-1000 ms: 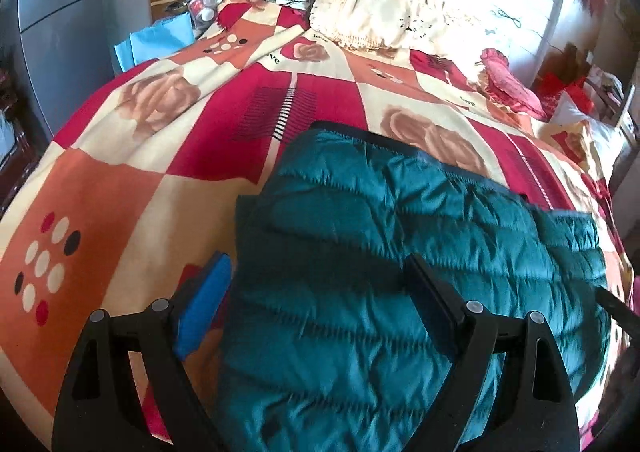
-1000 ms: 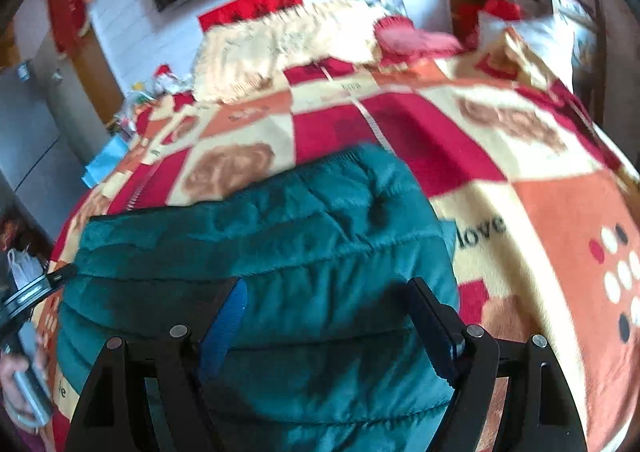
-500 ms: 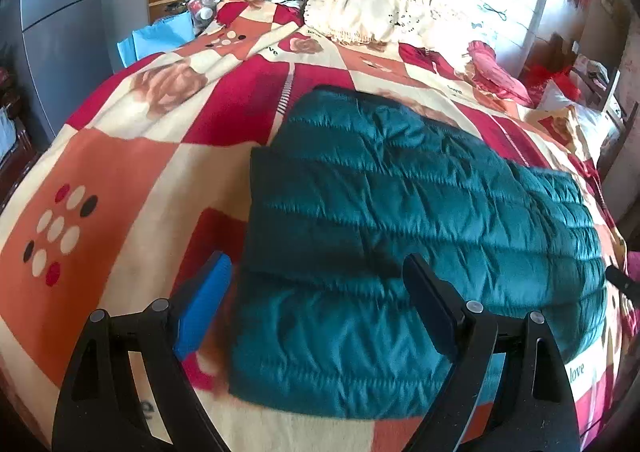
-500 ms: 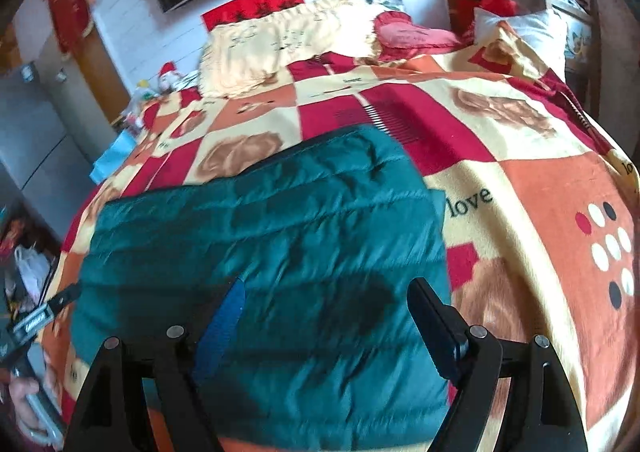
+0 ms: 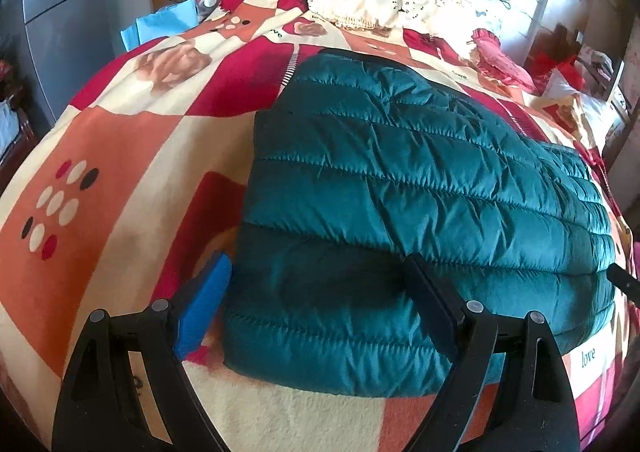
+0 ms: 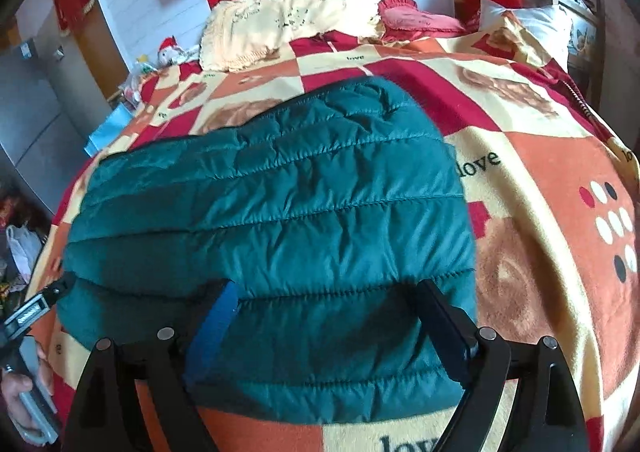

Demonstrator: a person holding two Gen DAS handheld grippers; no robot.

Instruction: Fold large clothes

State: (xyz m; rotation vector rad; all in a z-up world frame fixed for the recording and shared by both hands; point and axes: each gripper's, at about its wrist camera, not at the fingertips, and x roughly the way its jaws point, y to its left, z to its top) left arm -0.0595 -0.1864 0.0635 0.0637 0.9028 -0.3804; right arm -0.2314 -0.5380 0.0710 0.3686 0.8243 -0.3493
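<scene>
Left wrist: teal jacket (image 5: 420, 212) folded, flat on bed blanket (image 5: 120, 156). Left gripper (image 5: 316, 292) above jacket's near left corner, jaws apart, nothing between them. Blue pad finger (image 5: 204, 308) over blanket just left of jacket edge. Cream pillow (image 5: 368, 0) at far end.

Right wrist: jacket (image 6: 280, 220) centre of blanket (image 6: 560, 188). Right gripper (image 6: 324, 312) above near right edge, jaws apart, empty. Left hand (image 6: 16, 392) on handle at left edge.
</scene>
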